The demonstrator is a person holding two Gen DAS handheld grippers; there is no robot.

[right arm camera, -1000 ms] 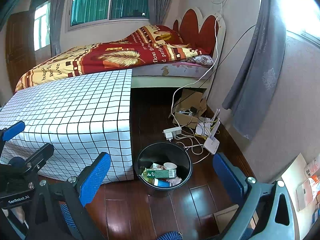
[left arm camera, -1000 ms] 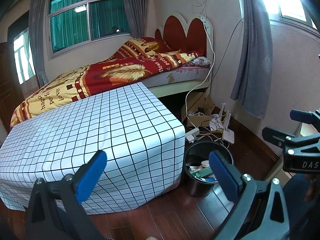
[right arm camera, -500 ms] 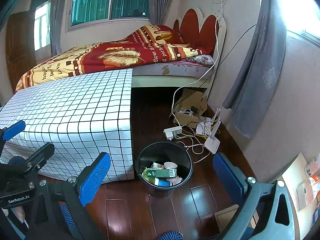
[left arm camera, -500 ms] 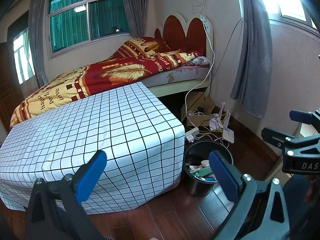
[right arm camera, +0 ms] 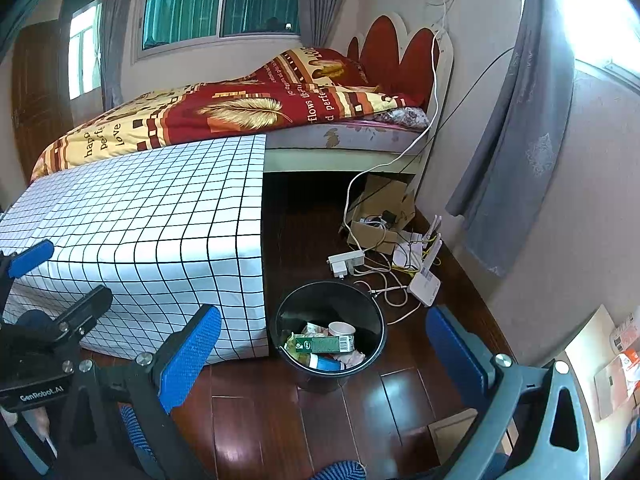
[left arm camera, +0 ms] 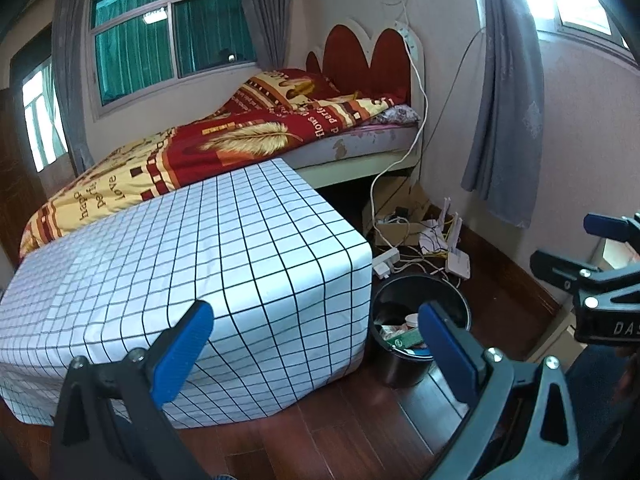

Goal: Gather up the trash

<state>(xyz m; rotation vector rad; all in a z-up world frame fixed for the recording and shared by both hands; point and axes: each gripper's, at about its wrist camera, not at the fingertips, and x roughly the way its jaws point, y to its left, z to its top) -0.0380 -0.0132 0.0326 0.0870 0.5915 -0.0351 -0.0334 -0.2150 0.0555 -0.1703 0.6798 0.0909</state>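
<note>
A black round trash bin point(right arm camera: 374, 320) stands on the dark wood floor beside the checked table; it also shows in the left wrist view point(left arm camera: 456, 300). Inside lie a green carton point(right arm camera: 324, 345), a paper cup point(right arm camera: 341, 328), a blue item and crumpled wrappers. My right gripper point(right arm camera: 324, 350) is open and empty, held above and in front of the bin. My left gripper point(left arm camera: 314, 344) is open and empty, over the table's near corner, left of the bin. Each gripper shows at the edge of the other's view.
A table under a white checked cloth point(left arm camera: 180, 264) fills the left. A bed with a red and yellow blanket point(right arm camera: 224, 112) lies behind. A power strip point(right arm camera: 346, 260), a router point(right arm camera: 426, 280), cables and a cardboard box point(right arm camera: 376, 232) sit by the wall. Grey curtain point(right arm camera: 516, 128) hangs right.
</note>
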